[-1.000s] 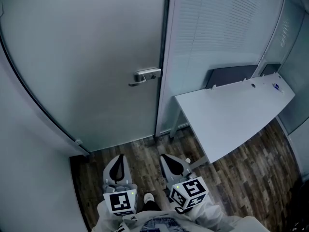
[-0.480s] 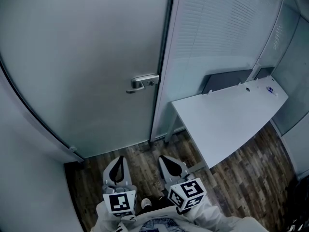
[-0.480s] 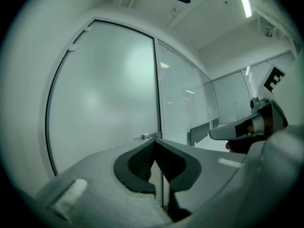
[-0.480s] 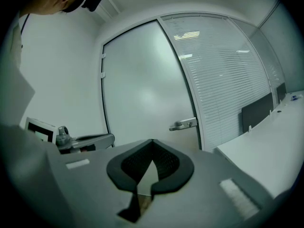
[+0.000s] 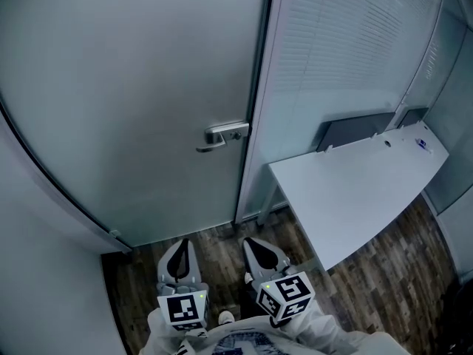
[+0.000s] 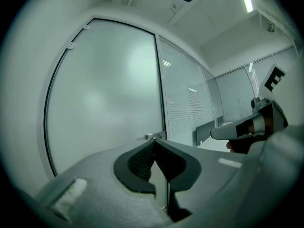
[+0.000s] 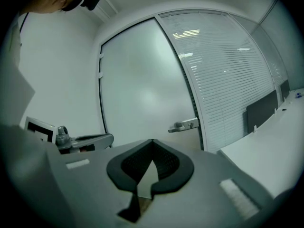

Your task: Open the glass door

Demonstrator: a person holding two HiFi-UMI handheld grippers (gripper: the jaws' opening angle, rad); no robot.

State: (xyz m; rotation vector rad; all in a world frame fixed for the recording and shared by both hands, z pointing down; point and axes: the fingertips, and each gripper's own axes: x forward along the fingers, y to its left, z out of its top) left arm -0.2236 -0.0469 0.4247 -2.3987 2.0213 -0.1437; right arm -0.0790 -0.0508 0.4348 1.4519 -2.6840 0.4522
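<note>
Frosted glass door (image 5: 133, 87) w/ thin black edge seal fills upper left of head view, straight ahead of both grippers. It sits closed against its pale frame post (image 5: 259, 95). Silver metal lever handle (image 5: 222, 134) is on door's right edge, lever level & pointing left, away from the post. Nothing touches handle or door.

Left grey two-jaw gripper (image 5: 182, 247) is low in head view, aimed at door & well short of it. Its black ribbed pads are tip-to-tip, closed, nothing btwn them. In left gripper view the handle shows just above the jaw tips, well apart from them. Right grey two-jaw gripper (image 5: 254, 245) is just beside the left one, roughly parallel, aimed same way. Its pads also meet at the tips, closed on nothing; in right gripper view the handle sits up & right of the tips. Each gripper carries a white cube w/ black square markers (image 5: 184, 309) at its back end.

Right of the post: glass partition w/ white horizontal blinds (image 5: 347, 43). Below it, white rectangular desk top (image 5: 362, 187) on pale legs, w/ dark grey screen panel (image 5: 355, 128) along its far edge. Plain white wall (image 5: 37, 257) at left of door. Dark wood-plank floor (image 5: 218, 242) under the grippers; white shoe toe (image 5: 228, 319) shows btwn the cubes.
</note>
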